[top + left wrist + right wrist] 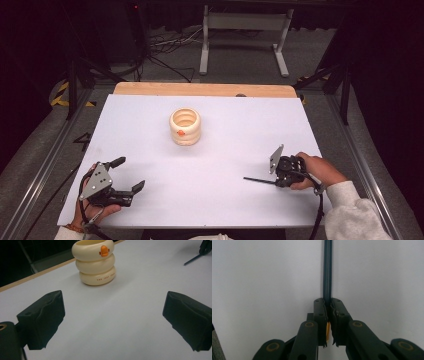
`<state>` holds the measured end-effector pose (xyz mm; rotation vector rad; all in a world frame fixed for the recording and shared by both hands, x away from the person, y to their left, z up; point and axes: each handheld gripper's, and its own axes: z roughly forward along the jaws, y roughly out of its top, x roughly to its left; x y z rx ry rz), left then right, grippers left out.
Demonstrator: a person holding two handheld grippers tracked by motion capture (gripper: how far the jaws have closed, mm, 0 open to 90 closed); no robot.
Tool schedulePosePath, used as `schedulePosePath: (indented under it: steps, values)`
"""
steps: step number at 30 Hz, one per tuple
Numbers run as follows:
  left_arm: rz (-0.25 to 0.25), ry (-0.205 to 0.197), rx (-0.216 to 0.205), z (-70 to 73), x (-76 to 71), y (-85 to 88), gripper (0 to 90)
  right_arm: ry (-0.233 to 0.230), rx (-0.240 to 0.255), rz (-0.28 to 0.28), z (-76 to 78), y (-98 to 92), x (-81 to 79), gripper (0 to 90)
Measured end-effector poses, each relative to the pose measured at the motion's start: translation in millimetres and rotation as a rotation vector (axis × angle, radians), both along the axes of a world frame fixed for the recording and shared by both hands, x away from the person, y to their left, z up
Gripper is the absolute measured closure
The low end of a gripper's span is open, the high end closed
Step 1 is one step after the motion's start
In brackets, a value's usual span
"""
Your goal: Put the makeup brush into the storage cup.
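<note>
- Right tool (328, 315) is clamped on a thin dark stick (327, 270), which pokes straight out ahead of it, low over the surface (210, 190).
- Looks light, stiff, kinda slippery; gripping near the end seems fine.
- Left tool (128, 175) sits wide open, holding nothing.

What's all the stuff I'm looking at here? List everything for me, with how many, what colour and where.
ringed cup: one, cream with a small orange mark on its side, standing upright at the table's middle, toward the far side
thin stick: one, dark, held level over the table's right part, sticking out to the left from the right gripper
table: one, white top with a wooden strip along the far edge
left gripper: one, black with a grey plate on top, jaws wide open, near left corner, nothing in it
right gripper: one, black, jaws shut on the thin stick
hands: two, one on each gripper, at the near edge
</note>
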<state>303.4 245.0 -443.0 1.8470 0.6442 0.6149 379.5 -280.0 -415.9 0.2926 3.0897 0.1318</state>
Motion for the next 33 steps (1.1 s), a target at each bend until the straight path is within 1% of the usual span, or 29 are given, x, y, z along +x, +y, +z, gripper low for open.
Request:
schedulePosePath:
  steps: [2, 4, 6, 7, 8, 9, 10, 12, 15, 16, 18, 19, 21, 22, 23, 24, 25, 27, 28, 29, 31, 32, 33]
  values:
    - [-0.002, -0.002, 0.008, 0.0, 0.3, -0.2, 4.9, -0.001, -0.005, 0.0, 0.1, 1.0, -0.5, 84.0]
    - [-0.002, -0.001, 0.007, -0.1, 0.3, -0.3, 5.0, -0.012, -0.017, 0.008, 0.7, 2.0, -2.1, 84.1]
    - [-0.003, 0.002, 0.006, -0.1, 0.4, -0.4, 5.2, -0.021, -0.012, 0.014, 1.9, 2.5, -3.5, 84.1]
    - [-0.003, 0.002, 0.008, -0.2, 0.4, -0.8, 5.2, -0.033, -0.004, 0.023, 2.5, 2.7, -3.8, 84.1]
    - [-0.004, 0.002, 0.008, -0.3, 0.5, -0.9, 5.2, -0.056, 0.013, 0.022, 5.6, 3.1, -5.4, 84.1]
    - [-0.004, 0.003, 0.008, -0.3, 0.7, -1.1, 5.2, -0.066, 0.031, 0.025, 8.7, 2.9, -5.9, 84.1]
    - [-0.004, 0.003, 0.009, -0.3, 1.1, -1.3, 5.2, -0.082, 0.045, 0.018, 11.8, 2.5, -6.4, 84.2]
    - [-0.005, 0.005, 0.014, -0.1, 1.6, -1.8, 5.3, -0.111, 0.07, 0.021, 17.4, 1.7, -6.0, 84.1]
    - [0.0, 0.007, 0.019, -0.5, 2.4, -2.9, 5.6, -0.138, 0.122, 0.012, 26.5, 1.1, -5.5, 84.1]
    - [0.005, 0.005, 0.021, -0.3, 2.7, -3.5, 5.8, -0.142, 0.127, 0.007, 29.2, 1.7, -5.3, 84.1]
    - [0.013, -0.009, 0.032, 0.8, 3.8, -5.5, 5.8, -0.153, 0.12, 0.012, 33.7, 4.4, -4.7, 84.1]
    - [0.011, -0.016, 0.027, 1.1, 4.3, -6.8, 6.2, -0.156, 0.124, 0.01, 36.1, 6.7, -3.9, 84.1]
    - [0.005, -0.024, 0.038, 1.7, 5.7, -12.0, 6.9, -0.167, 0.105, 0.018, 39.7, 11.5, -3.2, 84.1]
    - [0.005, -0.024, 0.038, 1.7, 5.7, -12.0, 6.8, -0.167, 0.105, 0.018, 39.7, 11.5, -3.2, 84.1]
    - [0.004, -0.025, 0.055, 1.3, 5.6, -15.2, 6.8, -0.174, 0.098, 0.027, 41.9, 15.7, -2.4, 84.1]
    - [-0.002, -0.04, 0.088, 1.1, 5.5, -18.8, 7.2, -0.181, 0.092, 0.034, 44.0, 19.2, -2.0, 84.2]
    - [-0.005, -0.053, 0.114, 1.3, 4.9, -22.0, 7.7, -0.186, 0.103, 0.036, 46.2, 23.9, -1.6, 84.1]
    - [-0.007, -0.062, 0.122, 1.7, 5.4, -26.9, 8.2, -0.194, 0.103, 0.046, 48.1, 32.2, 0.5, 84.1]
    - [-0.011, -0.071, 0.136, 2.5, 6.5, -28.7, 8.2, -0.203, 0.103, 0.052, 48.3, 37.1, 2.3, 84.1]
    - [-0.01, -0.07, 0.142, 2.7, 6.5, -30.5, 8.5, -0.202, 0.104, 0.06, 48.3, 41.3, 3.5, 84.1]
    - [-0.019, -0.082, 0.158, 3.5, 8.0, -34.9, 9.0, -0.2, 0.096, 0.058, 49.2, 48.9, 5.4, 84.1]
    - [-0.021, -0.095, 0.177, 4.0, 9.1, -37.6, 9.4, -0.206, 0.094, 0.068, 49.7, 53.4, 6.6, 84.1]
    - [-0.022, -0.097, 0.182, 4.1, 9.9, -39.5, 9.7, -0.209, 0.093, 0.07, 50.9, 59.1, 8.2, 84.1]
